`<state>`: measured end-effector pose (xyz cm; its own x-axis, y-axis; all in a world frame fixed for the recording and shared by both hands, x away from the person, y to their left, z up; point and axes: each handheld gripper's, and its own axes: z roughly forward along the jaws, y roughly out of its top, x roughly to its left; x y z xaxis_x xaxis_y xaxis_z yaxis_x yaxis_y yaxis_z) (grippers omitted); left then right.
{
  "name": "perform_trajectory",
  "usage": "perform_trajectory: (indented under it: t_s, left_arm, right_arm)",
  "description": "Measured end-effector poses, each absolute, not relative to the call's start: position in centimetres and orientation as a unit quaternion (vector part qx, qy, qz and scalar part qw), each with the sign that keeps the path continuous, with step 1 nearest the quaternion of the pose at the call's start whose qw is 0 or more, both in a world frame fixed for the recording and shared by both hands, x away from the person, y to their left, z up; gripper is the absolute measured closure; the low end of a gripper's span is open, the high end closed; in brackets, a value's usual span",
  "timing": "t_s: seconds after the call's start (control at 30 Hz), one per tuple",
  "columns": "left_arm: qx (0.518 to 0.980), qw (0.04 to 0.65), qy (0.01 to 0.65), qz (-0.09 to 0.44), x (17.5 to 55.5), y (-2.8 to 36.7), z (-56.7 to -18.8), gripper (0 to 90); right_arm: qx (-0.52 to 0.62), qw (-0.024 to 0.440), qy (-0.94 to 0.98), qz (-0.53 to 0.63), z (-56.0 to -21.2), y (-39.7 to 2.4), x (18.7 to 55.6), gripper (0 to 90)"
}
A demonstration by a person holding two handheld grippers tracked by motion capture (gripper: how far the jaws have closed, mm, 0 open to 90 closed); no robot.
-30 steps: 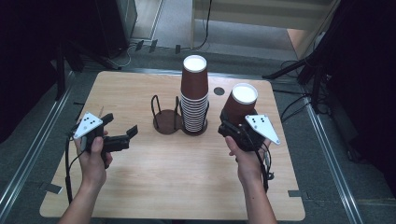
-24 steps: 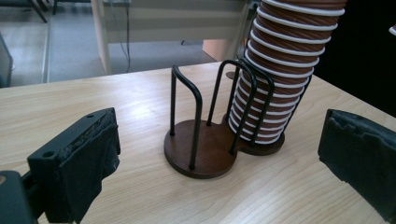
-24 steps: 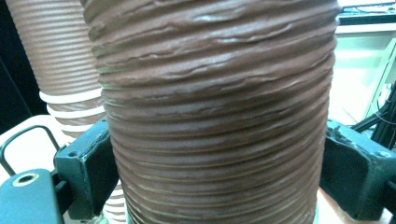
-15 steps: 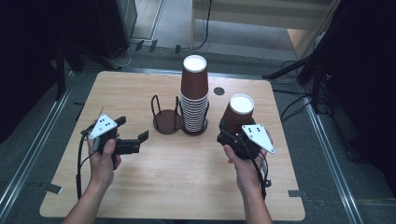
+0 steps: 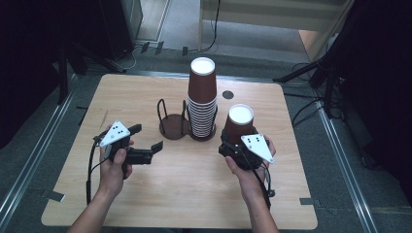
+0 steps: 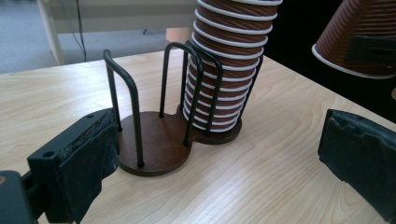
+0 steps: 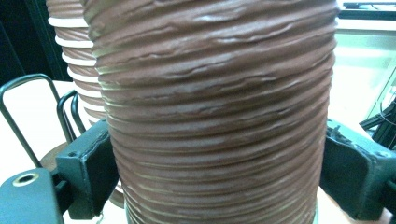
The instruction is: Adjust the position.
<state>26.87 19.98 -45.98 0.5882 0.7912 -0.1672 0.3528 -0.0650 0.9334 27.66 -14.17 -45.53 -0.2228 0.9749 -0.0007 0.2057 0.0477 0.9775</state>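
A tall stack of brown ribbed paper cups (image 5: 202, 99), turned upside down, stands in the right bay of a dark wire cup holder (image 5: 173, 124); the holder's left bay is empty. My right gripper (image 5: 234, 144) is shut on a single upside-down brown cup (image 5: 240, 121), held just right of the stack. In the right gripper view this cup (image 7: 219, 116) sits between the jaws, both pads pressed on its sides. My left gripper (image 5: 146, 137) is open with nothing between its jaws, left of the holder and aimed at it. The left gripper view looks between the open jaws at the holder (image 6: 154, 142) and stack (image 6: 226, 70).
The wooden table (image 5: 194, 194) has a small dark round hole (image 5: 227, 94) behind the stack. Dark stands and cables surround the table on the floor. The held cup (image 6: 362, 37) hangs at the upper right of the left gripper view.
My right gripper has carried the single cup nearer to the person and slightly left. My left gripper has shifted right, toward the holder, still open.
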Motion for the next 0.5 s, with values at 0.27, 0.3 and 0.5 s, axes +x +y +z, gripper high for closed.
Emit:
perform_trajectory:
  t_s: [0.27, 0.3, 0.5]
  left_arm:
    - [0.719, 0.556, 0.380, 0.174, 26.5, 18.3, -45.9, 0.0]
    - [0.721, 0.556, 0.377, 0.173, 26.4, 18.2, -45.9, 0.0]
    - [0.725, 0.557, 0.370, 0.167, 26.3, 17.6, -46.0, 0.0]
  right_arm:
    - [0.467, 0.401, 0.632, 0.470, -47.0, -12.9, 27.8, 10.0]
    - [0.467, 0.401, 0.633, 0.470, -47.1, -12.7, 27.8, 10.0]
    - [0.456, 0.396, 0.641, 0.473, -47.5, -12.4, 27.9, 10.0]
